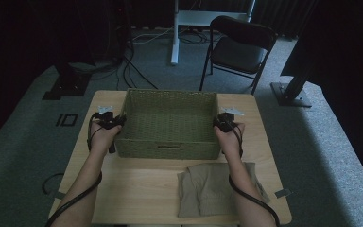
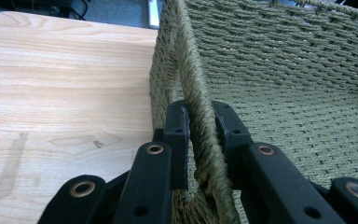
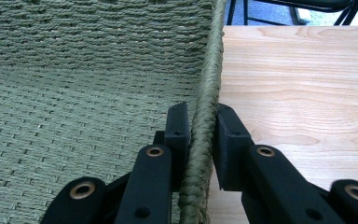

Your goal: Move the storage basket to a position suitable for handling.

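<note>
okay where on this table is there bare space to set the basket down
Bare wood lies left of the folded cloth, between it and the table's left edge, in front of the basket. Near right is crowded: the cloth covers it. Narrow strips flank the basket.

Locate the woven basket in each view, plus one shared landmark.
High view: woven basket sits at table centre, a gripper at each side rim.
Left gripper view: its left wall rim runs up between the jaws, interior to the right.
Right gripper view: its right wall rim between the jaws, interior to the left.
Shared landmark: the wooden table.
</note>
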A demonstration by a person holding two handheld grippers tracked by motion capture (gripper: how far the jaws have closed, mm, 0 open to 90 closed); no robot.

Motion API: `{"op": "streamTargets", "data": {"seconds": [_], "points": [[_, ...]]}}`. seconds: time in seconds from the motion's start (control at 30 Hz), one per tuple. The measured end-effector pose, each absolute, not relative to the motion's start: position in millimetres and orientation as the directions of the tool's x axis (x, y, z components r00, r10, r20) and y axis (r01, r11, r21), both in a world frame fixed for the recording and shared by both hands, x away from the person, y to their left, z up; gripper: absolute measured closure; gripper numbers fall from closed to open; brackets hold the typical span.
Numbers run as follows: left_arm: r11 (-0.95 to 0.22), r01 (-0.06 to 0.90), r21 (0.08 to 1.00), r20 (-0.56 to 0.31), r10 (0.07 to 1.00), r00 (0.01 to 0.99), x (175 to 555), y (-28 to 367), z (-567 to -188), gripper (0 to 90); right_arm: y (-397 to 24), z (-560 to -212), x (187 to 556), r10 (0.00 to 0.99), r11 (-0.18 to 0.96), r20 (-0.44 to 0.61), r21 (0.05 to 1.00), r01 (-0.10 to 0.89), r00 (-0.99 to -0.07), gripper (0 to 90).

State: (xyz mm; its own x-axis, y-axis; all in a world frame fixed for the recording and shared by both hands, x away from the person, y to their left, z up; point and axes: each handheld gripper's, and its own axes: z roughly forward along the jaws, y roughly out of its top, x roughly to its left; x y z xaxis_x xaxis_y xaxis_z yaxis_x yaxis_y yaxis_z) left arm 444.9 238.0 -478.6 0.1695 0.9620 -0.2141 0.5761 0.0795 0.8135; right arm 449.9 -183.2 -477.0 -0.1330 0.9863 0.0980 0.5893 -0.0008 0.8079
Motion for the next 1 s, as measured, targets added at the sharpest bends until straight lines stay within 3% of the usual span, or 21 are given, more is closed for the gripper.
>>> {"op": "streamTargets", "data": {"seconds": [1.0], "points": [[0.078, 0.6, 0.796, -0.252, 0.944, 0.212, 456, 171, -478, 78.8, -253, -477, 445, 0.99, -0.031, 0.105, 0.806, 0.591, -0.092, 77.4]]}}
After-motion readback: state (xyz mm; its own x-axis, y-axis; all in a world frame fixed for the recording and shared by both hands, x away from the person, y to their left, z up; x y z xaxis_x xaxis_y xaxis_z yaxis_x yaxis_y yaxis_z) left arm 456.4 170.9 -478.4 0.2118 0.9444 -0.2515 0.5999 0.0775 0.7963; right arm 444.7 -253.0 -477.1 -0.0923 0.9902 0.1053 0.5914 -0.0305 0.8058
